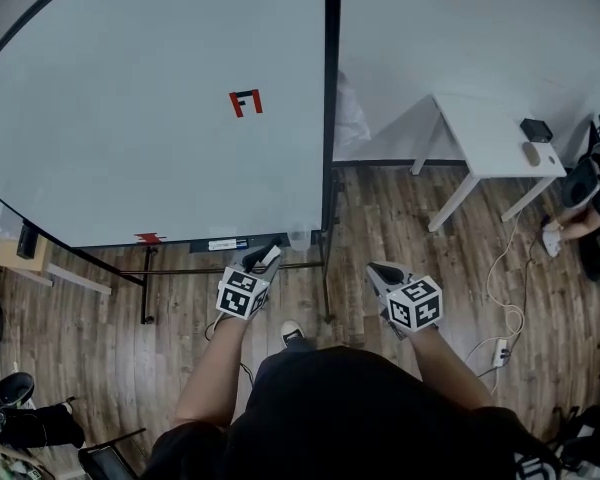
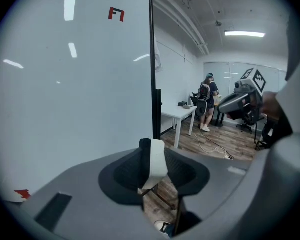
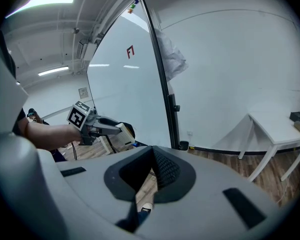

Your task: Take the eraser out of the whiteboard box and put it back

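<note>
A tall whiteboard (image 1: 130, 118) on a wheeled stand fills the room's left side over a wood plank floor (image 1: 380, 218), with a white table (image 1: 490, 133) against the wall to the right. Seen from above, a person in a dark top faces the board's lower right corner, a gripper in each hand. The left gripper (image 1: 263, 258) is clamped on the eraser (image 2: 155, 161) – a white-and-black block standing on edge between the pads – held in the air just in front of the board's bottom rail. The right gripper (image 1: 382, 270), near it on the other side of the black frame post, has its jaws pressed together with nothing in them. A small clear box (image 1: 298, 236) sits at the rail's right end, just beside the eraser. A red mark (image 1: 246, 102) shows high on the board.
</note>
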Tool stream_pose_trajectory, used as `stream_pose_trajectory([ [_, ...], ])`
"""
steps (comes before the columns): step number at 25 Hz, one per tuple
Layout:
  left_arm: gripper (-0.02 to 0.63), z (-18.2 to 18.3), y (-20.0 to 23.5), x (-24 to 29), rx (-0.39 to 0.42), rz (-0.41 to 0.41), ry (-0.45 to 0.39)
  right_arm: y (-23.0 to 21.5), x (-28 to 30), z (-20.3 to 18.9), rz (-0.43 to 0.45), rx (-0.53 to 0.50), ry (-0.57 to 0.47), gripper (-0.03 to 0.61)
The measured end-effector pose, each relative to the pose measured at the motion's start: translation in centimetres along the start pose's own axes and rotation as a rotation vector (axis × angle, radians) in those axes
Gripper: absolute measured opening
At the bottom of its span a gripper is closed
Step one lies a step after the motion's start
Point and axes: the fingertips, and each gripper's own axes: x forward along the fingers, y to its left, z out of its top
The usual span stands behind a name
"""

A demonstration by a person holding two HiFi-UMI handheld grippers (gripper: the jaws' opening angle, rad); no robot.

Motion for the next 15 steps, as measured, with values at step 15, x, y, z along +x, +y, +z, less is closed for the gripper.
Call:
stream_pose_trajectory([
  [15,0.144,-1.6,-1.4,-2.0,-0.014,0.01,0.001,1.5,-1.1,-1.0,0.008,-0.011,0.006,-0.005],
])
